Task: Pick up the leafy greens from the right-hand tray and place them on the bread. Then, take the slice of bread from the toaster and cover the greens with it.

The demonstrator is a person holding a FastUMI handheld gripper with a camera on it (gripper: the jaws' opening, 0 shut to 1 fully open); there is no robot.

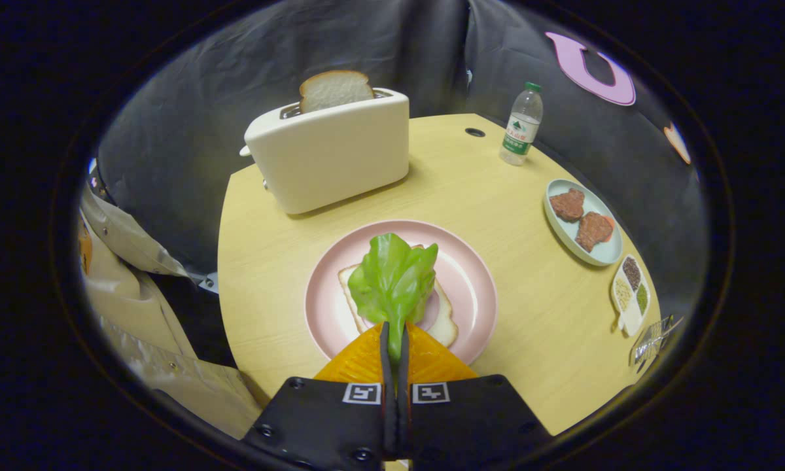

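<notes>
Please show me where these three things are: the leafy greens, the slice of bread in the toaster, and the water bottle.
leafy greens [392, 278]: gripper view, middle of the leaf, held between the fingers.
slice of bread [335, 89]: gripper view, the top part standing out of the toaster.
water bottle [521, 128]: gripper view, its label.

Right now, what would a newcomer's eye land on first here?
The bright leafy greens, pinched between the gripper fingers, hang over the bread on the pink plate. Beyond them stands the toaster with a bread slice poking out.
</notes>
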